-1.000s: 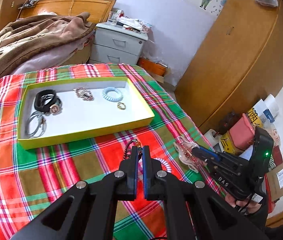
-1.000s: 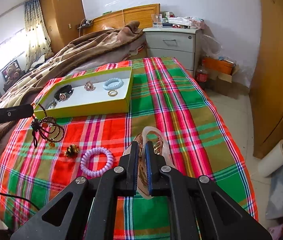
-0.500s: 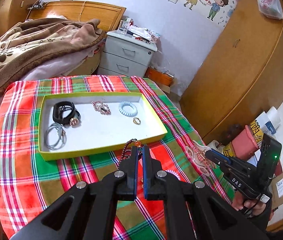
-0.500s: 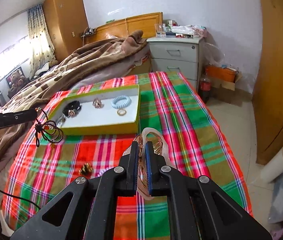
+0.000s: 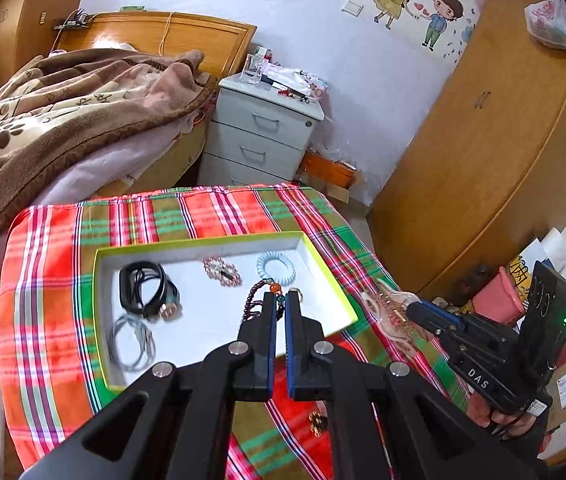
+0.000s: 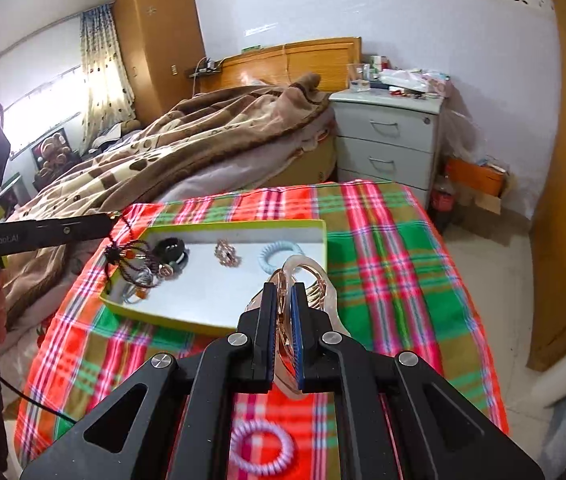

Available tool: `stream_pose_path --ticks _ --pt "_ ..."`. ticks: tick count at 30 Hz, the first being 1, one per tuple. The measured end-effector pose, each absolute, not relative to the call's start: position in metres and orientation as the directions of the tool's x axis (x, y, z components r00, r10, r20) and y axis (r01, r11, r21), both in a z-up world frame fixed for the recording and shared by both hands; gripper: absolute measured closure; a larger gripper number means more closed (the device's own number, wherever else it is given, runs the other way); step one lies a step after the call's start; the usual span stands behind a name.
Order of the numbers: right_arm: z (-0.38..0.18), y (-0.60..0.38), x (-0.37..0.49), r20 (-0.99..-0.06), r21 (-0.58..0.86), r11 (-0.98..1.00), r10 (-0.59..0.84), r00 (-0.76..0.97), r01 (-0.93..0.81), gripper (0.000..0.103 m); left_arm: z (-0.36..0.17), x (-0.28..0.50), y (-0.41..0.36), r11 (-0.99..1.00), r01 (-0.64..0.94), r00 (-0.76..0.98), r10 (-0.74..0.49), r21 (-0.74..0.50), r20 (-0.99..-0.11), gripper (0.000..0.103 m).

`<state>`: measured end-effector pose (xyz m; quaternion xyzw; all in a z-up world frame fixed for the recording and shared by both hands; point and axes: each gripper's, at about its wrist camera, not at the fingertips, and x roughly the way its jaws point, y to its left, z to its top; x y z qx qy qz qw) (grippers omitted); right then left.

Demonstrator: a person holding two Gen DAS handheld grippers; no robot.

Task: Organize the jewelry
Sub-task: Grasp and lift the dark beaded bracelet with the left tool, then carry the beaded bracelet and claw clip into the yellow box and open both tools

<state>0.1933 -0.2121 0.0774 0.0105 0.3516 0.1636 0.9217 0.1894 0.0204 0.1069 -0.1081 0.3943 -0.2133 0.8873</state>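
A yellow-rimmed white tray [image 5: 325,270] [image 6: 219,326] lies on the plaid cloth. It holds a black watch [image 5: 145,288], a grey bangle [image 5: 131,344], a sparkly brooch [image 5: 222,272], a blue coil hair tie [image 5: 275,268] and a small ring [image 5: 294,293]. My left gripper [image 5: 281,298] [image 6: 113,218] is shut on a dark beaded bracelet [image 5: 257,298] [image 6: 133,258], hanging above the tray. My right gripper [image 6: 283,294] [image 5: 413,310] is shut on a pink hair claw clip [image 6: 307,276] [image 5: 389,310], held at the tray's right edge.
A purple coil hair tie [image 6: 261,446] and a small gold ornament [image 5: 317,422] lie on the cloth in front of the tray. A bed with a brown blanket [image 5: 63,112], a grey nightstand [image 5: 263,132] and a wooden wardrobe [image 5: 483,160] stand beyond.
Both grippers have lifted and moved toward the tray. The beaded bracelet now hangs over the tray and the claw clip has reached the tray's right edge.
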Motion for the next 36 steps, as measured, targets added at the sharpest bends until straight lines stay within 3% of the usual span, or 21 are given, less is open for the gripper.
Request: stream_pose_path --ticks 17,36 --pt "0.044 -0.173 0.242 -0.703 0.133 0.928 0.336 0.627 -0.348 0.096 0.057 0.255 0.010 0.884 0.280 0.502 -0.468 -0.375 -0.727 0.099" --pt "0.033 -0.148 0.252 -0.721 0.087 0.920 0.322 0.613 -0.382 0.096 0.025 0.277 0.031 0.903 0.219 0.473 -0.429 -0.369 -0.769 0.099"
